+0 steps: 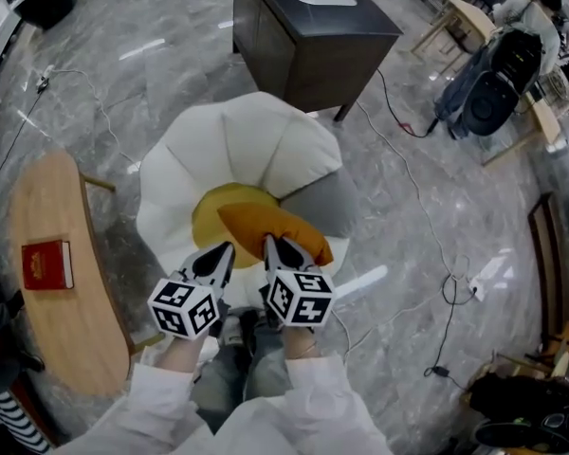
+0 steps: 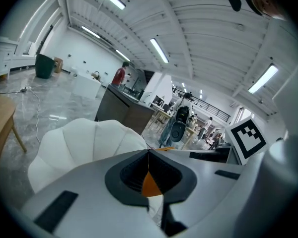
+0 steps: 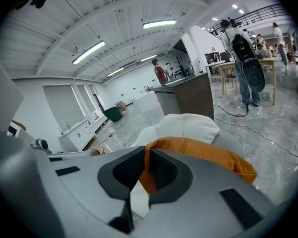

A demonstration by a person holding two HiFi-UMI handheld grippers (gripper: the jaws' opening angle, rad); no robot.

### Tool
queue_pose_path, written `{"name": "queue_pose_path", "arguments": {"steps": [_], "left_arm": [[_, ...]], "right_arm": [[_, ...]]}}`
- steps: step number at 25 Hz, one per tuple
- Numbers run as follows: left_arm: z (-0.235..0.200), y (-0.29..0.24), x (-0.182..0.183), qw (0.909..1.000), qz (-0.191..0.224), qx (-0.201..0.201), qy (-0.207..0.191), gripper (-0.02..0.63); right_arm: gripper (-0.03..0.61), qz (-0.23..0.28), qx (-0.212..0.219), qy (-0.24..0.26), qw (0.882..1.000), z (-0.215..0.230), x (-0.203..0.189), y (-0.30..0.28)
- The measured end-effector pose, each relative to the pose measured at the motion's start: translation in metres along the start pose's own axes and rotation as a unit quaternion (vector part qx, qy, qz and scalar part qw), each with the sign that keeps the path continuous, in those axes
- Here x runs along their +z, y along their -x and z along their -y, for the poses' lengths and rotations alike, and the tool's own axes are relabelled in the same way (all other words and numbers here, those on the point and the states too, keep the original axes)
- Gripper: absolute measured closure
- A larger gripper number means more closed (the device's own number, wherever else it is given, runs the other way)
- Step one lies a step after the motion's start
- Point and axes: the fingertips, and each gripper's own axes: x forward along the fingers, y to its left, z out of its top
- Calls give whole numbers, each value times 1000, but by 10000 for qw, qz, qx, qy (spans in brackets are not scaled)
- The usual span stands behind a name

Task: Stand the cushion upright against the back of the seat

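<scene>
An orange cushion (image 1: 277, 229) hangs lifted over the yellow seat (image 1: 207, 218) of a white shell-backed chair (image 1: 237, 145). Both grippers hold its near edge. My left gripper (image 1: 229, 246) pinches the cushion's left part; in the left gripper view its jaws (image 2: 148, 155) are shut, with orange cloth (image 2: 150, 185) between the pads. My right gripper (image 1: 268, 242) grips just to the right. In the right gripper view, that gripper (image 3: 145, 155) is shut on the cushion (image 3: 203, 152), which bulges out to the right. The chair back (image 3: 186, 125) rises behind it.
A dark cabinet (image 1: 308, 31) stands just beyond the chair. A curved wooden table (image 1: 52, 292) with a red book (image 1: 45, 264) is at the left. Cables (image 1: 412, 188) trail over the marble floor at the right, near a backpack (image 1: 488, 83). People stand far off.
</scene>
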Motion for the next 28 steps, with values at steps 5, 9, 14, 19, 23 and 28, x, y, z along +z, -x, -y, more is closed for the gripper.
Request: {"name": "queue_pose_path", "arguments": {"steps": [5, 9, 14, 19, 23, 28], "left_arm": [[-1, -21, -7, 9999, -105, 101, -36, 607], [-1, -46, -18, 9995, -265, 162, 4, 607], [-4, -79, -31, 9989, -395, 193, 186, 607], [-11, -112, -32, 9986, -371, 185, 334, 607], [-27, -137, -34, 9985, -426, 316, 146, 607], [-45, -162, -35, 9979, -458, 447, 21, 607]], "right_arm": [[546, -111, 73, 4, 9999, 20, 1, -15], [546, -274, 106, -94, 9995, 42, 2, -35], [546, -486, 78, -224, 9985, 72, -4, -58], [546, -779, 107, -235, 9966, 95, -13, -88], [546, -952, 117, -357, 9947, 115, -18, -115], [546, -1126, 173, -373, 9928, 132, -20, -151]]}}
